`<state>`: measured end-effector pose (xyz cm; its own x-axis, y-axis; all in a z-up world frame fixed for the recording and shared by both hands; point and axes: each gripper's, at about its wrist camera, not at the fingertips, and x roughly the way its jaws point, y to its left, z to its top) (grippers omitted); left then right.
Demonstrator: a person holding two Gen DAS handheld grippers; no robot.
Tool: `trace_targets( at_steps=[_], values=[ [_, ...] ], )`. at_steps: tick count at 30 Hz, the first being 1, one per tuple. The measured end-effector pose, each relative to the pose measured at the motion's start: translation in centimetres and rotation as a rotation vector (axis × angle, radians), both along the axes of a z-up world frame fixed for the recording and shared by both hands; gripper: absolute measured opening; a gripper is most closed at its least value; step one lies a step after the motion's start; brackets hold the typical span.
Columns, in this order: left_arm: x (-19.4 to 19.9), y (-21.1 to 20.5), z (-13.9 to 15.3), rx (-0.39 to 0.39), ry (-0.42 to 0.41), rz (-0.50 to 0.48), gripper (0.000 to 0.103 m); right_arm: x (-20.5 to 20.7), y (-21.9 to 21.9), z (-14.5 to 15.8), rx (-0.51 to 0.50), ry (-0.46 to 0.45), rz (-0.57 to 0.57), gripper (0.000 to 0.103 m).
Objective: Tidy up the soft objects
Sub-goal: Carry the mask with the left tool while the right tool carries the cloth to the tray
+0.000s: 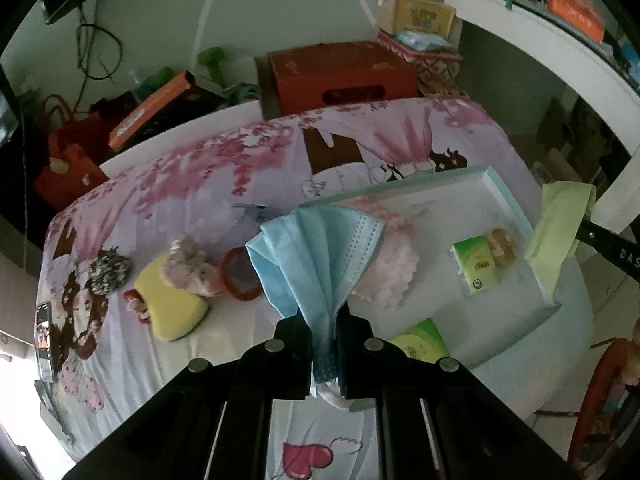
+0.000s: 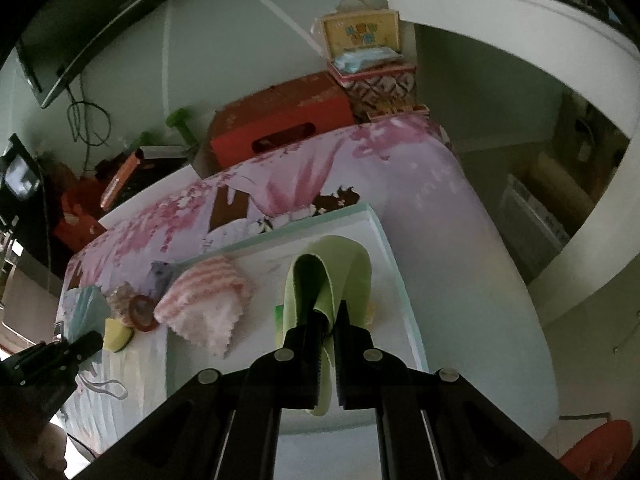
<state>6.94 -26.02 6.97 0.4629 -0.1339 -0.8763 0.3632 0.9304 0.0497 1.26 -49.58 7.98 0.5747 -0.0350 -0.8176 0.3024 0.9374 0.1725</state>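
My left gripper (image 1: 323,320) is shut on a blue face mask (image 1: 316,256) and holds it above the bed, near the left edge of a white tray (image 1: 516,200). My right gripper (image 2: 329,322) is shut on a light green cloth (image 2: 328,276) over the tray (image 2: 396,264); the cloth also shows in the left wrist view (image 1: 560,228). A pink and white fluffy cloth (image 1: 388,276) lies in the tray, also in the right wrist view (image 2: 208,304). A green tissue pack (image 1: 474,266) and a small tan item (image 1: 500,246) lie in the tray too.
On the flowered bedsheet (image 1: 200,184) left of the tray lie a yellow sponge (image 1: 172,308), a pinkish scrunchie (image 1: 192,268), a red tape roll (image 1: 240,276), a dark pompom (image 1: 110,272) and a phone (image 1: 44,332). Another green pack (image 1: 420,340) lies by the tray's near edge. Red boxes (image 1: 340,76) stand behind.
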Motion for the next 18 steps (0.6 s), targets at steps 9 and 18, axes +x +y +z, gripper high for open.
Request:
trace_targets(
  at_steps=[9, 18],
  values=[
    [2.8, -2.3, -3.1, 0.024, 0.045, -0.029, 0.009, 3.4, -1.4, -3.3, -0.01, 0.047, 0.01, 0.005],
    [4.7, -3.2, -5.9, 0.024, 0.094, -0.043, 0.01, 7.5, -1.2, -5.2, -0.024, 0.066, 0.038, 0.005]
  ],
)
